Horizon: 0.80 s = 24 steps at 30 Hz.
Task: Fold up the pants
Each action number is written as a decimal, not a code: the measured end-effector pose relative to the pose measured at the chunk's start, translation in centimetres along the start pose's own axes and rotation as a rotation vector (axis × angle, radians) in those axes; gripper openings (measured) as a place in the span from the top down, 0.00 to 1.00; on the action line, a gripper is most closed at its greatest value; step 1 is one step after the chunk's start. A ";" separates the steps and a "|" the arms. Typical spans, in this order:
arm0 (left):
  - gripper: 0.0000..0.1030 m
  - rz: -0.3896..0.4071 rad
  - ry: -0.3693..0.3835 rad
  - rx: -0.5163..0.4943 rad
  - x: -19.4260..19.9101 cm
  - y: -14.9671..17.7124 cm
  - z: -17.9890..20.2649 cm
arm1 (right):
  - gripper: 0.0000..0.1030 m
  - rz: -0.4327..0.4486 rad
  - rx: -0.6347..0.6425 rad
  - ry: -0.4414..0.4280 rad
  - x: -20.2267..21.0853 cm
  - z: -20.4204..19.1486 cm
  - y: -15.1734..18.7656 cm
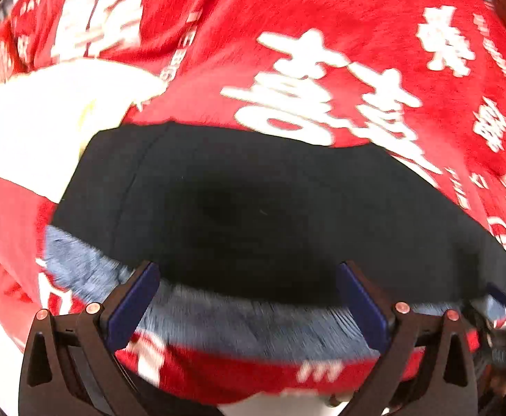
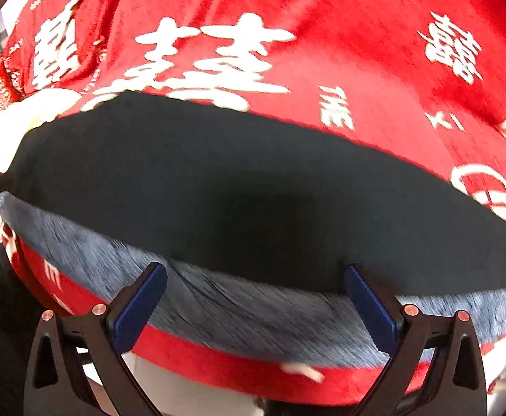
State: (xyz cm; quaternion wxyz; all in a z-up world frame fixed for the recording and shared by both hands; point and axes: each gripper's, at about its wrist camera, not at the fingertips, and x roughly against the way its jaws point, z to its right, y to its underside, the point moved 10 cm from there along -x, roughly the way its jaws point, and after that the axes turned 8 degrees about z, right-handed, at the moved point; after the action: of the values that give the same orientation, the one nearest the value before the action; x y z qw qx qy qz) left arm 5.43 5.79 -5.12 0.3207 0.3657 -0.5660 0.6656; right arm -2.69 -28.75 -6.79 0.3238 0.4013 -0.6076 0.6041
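A pair of black fabric pants with a fuzzy grey-blue lining (image 1: 270,208) lies folded on a red plush blanket printed with white characters (image 1: 322,17), the grey-blue strip showing along the near edge. The left gripper (image 1: 247,277) hangs over that near edge with its blue-padded fingers (image 1: 131,305) spread wide, grasping nothing. The right gripper (image 2: 254,280) is likewise released, its blue pads (image 2: 370,305) parted above the lining strip of the pants (image 2: 253,190) on the blanket (image 2: 322,34). A white bundle of cloth (image 1: 45,121) sits at the far left, just beside the pants, its exact nature unclear.
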 end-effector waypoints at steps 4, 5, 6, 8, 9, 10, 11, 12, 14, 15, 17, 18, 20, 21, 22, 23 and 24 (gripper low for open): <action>0.00 -0.047 -0.056 0.036 -1.9 0.9 -2.9 | 0.00 -0.032 0.075 -0.005 -1.9 -1.4 -0.2; 0.00 -0.048 -0.083 0.028 -1.6 1.1 -3.7 | 0.00 -0.035 0.080 0.006 -2.0 -1.0 0.1; 0.00 -0.044 -0.091 0.045 -1.4 1.3 -4.9 | 0.00 -0.039 0.061 0.006 -2.0 -0.3 0.4; 0.00 -0.061 -0.087 0.115 -1.6 1.7 -7.2 | 0.00 -0.052 -0.002 -0.001 -1.7 1.2 1.3; 0.00 -0.075 -0.057 0.163 -1.9 1.9 -8.2 | 0.00 -0.050 -0.023 -0.003 -1.7 1.9 1.3; 0.00 -0.098 -0.018 0.221 -1.9 2.6 -8.8 | 0.00 -0.051 -0.021 0.003 -1.6 2.1 1.3; 0.00 -0.118 0.006 0.260 -2.0 2.9 -9.2 | 0.00 -0.054 -0.014 0.009 -1.7 2.3 1.1; 0.00 -0.127 0.012 0.279 -2.0 3.3 -9.4 | 0.00 -0.055 -0.008 0.014 -1.7 2.4 1.0; 0.00 -0.117 -0.034 0.279 -1.4 3.0 -9.9 | 0.00 -0.052 -0.008 0.031 -1.6 2.8 0.9; 0.00 -0.097 -0.080 0.265 -0.5 2.8 -9.9 | 0.00 -0.053 -0.013 0.037 -1.7 3.1 0.9; 0.01 -0.019 -0.094 0.221 2.2 1.9 -9.0 | 0.00 -0.033 -0.024 0.054 -0.7 4.2 0.9; 0.01 -0.002 -0.065 0.200 2.8 1.5 -7.9 | 0.00 -0.015 -0.030 0.060 -0.4 4.4 0.7; 0.01 -0.001 -0.011 0.152 3.1 1.0 -4.7 | 0.00 -0.007 -0.052 0.070 -0.6 4.9 0.6; 0.01 -0.004 0.011 0.124 2.9 1.0 -3.1 | 0.00 -0.027 -0.065 0.073 -1.2 5.2 0.9; 0.01 -0.009 0.024 0.091 2.7 1.1 -1.4 | 0.00 -0.063 -0.071 0.073 -2.1 5.3 1.5; 0.01 -0.018 0.023 0.051 2.3 1.2 0.6 | 0.00 -0.051 -0.066 0.076 -2.3 5.4 1.4; 0.01 -0.023 0.025 0.021 2.0 1.5 2.2 | 0.00 -0.036 -0.058 0.081 -2.2 5.3 1.2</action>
State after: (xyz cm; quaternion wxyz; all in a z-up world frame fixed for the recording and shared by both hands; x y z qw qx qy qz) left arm 3.42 3.46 -4.02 0.3315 0.3673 -0.5507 0.6723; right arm -2.21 -33.88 -9.59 0.3706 0.3778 -0.6040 0.5959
